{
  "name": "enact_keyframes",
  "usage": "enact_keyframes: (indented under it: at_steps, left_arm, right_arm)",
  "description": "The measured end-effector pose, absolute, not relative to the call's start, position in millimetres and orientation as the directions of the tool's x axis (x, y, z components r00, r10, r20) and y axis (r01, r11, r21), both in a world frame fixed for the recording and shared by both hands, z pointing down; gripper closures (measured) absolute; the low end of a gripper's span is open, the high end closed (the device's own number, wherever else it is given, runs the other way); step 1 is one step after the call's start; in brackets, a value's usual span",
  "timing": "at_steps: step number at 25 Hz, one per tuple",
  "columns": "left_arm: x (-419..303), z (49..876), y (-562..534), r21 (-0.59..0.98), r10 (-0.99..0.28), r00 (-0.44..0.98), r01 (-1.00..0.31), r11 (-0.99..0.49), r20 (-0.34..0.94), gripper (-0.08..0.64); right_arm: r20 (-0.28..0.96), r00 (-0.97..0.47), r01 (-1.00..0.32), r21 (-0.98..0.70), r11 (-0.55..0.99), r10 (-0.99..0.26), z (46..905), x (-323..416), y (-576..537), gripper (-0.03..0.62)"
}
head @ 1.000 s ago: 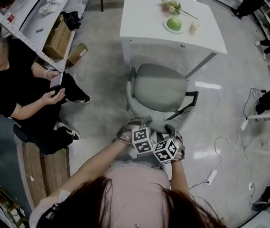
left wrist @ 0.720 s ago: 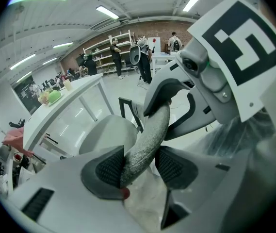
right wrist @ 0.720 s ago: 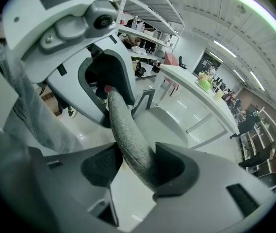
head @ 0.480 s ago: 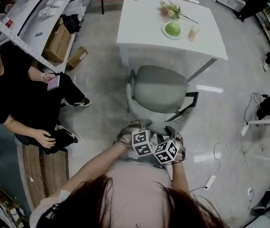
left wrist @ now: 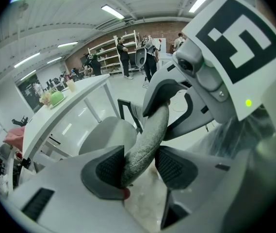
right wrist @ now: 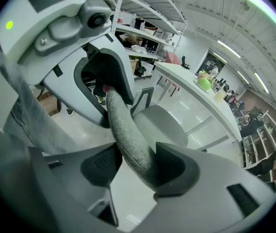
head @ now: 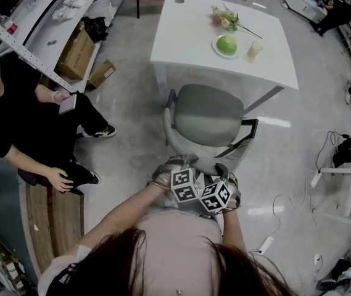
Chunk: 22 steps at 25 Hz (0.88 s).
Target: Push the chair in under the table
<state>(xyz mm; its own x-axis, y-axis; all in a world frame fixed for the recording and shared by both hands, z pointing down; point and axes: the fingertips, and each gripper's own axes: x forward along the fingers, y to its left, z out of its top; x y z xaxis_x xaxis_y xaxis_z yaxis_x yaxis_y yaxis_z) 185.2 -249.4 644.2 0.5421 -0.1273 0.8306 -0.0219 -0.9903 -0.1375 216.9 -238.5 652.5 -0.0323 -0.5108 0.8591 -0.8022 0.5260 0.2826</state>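
Observation:
A grey upholstered chair [head: 209, 115] with black armrests stands in front of the white table [head: 187, 36], its seat's front at the table's near edge. My left gripper [head: 184, 161] and right gripper [head: 220, 168] sit side by side on the top of the backrest. In the left gripper view, the left gripper [left wrist: 140, 166] is shut on the curved fabric backrest [left wrist: 150, 135]. In the right gripper view, the right gripper [right wrist: 133, 166] holds the same backrest [right wrist: 125, 130]. The seat [right wrist: 159, 123] and the table [right wrist: 196, 93] lie beyond.
On the table are a green apple on a plate [head: 227, 45], flowers [head: 224, 18] and a cup [head: 253, 51]. A person in black [head: 21, 134] sits at the left by a shelf rack [head: 21, 29] and cardboard boxes [head: 76, 51]. Cables and a power strip [head: 264, 245] lie on the floor at the right.
The gap between chair and table has narrowed: the seat now reaches the table's near edge. Both grippers keep their hold on the backrest. The seated person's hands have moved.

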Motion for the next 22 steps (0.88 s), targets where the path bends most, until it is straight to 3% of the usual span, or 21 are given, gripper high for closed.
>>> enact_keyframes:
  at_steps: [22]
  left_arm:
    - [228.3,647.7,-311.4,-0.153,-0.169,0.525,-0.076,-0.985,0.834,0.359]
  right_arm:
    - [0.836,-0.056,-0.762,0.318,0.565,-0.546,654.3,259.9,-301.2,0.376]
